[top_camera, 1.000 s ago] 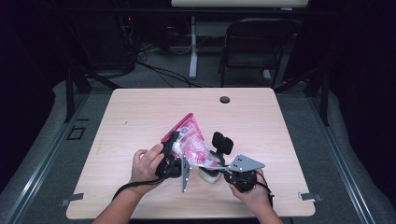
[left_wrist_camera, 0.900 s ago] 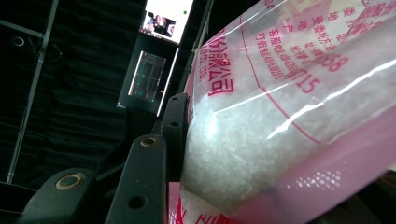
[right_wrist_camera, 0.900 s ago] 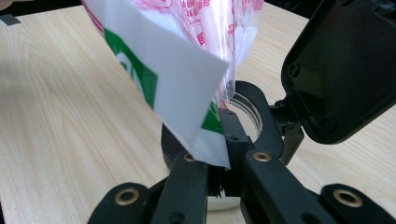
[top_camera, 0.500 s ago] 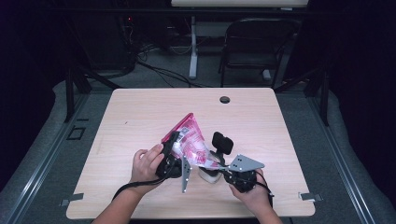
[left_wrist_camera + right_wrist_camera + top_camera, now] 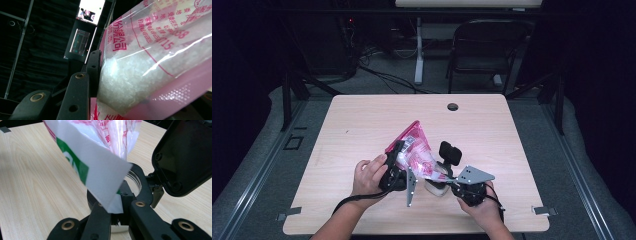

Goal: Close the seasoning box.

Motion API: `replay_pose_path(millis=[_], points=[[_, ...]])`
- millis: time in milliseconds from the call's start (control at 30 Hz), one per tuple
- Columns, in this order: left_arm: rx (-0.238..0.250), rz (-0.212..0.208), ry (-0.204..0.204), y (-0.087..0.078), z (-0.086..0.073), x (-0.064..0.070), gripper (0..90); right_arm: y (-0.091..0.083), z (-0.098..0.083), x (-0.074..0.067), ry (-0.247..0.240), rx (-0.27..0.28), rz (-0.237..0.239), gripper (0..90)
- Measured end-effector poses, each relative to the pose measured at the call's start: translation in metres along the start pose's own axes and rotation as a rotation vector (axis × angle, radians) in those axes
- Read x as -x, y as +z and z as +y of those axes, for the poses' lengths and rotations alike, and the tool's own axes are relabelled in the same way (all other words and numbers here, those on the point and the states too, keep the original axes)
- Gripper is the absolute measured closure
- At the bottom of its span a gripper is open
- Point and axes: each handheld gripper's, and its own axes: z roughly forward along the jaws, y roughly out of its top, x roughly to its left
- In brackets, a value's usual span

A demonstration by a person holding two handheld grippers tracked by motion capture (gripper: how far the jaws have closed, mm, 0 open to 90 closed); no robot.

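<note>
L gripper (image 5: 398, 159) tilted up, clamps one pink bag (image 5: 417, 150). R gripper (image 5: 446, 181) low, level, clenched on one jar (image 5: 130, 182), flip lid open.

Glossy clear-pink plastic bag (image 5: 160, 57), white crystals; matt wood-grain table (image 5: 362, 125).

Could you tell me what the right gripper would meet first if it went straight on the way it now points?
Probably the small clear jar just beyond the right gripper, which is shut on the bag's white corner; depth is hard to judge.
</note>
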Motion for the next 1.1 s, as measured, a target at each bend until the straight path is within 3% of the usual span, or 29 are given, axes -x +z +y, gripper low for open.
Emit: replay_pose_path(millis=[1100], points=[[0.016, 0.007, -0.010, -0.0009, 0.0020, -0.0022, 67.4, -0.0005, 0.0002, -0.0001, 0.006, 0.004, 0.002, 89.4]])
